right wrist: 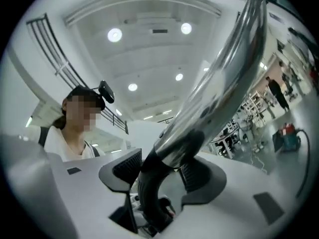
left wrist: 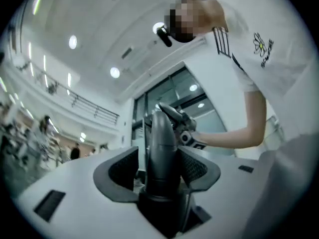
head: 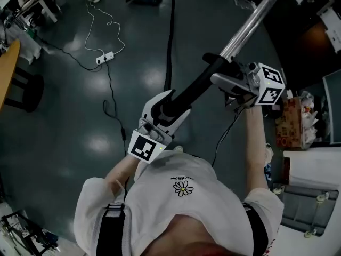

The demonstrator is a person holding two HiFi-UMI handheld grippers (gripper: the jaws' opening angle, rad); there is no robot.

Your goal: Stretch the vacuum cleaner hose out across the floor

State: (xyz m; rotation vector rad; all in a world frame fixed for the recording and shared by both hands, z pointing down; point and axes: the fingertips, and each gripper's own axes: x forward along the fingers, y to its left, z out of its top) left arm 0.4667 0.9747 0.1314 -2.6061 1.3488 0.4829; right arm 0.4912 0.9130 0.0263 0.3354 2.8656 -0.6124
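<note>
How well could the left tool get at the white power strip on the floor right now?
Probably not as things stand. The left tool is closed on the black handle, held up near the person's chest; the power strip lies far off on the floor. It must let go first.

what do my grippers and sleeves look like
Left gripper and right gripper: white bodies, dark grey ribbed pads. Each bears a white cube with black square markers. A black cable trails from the right one. Short white sleeves.
</note>
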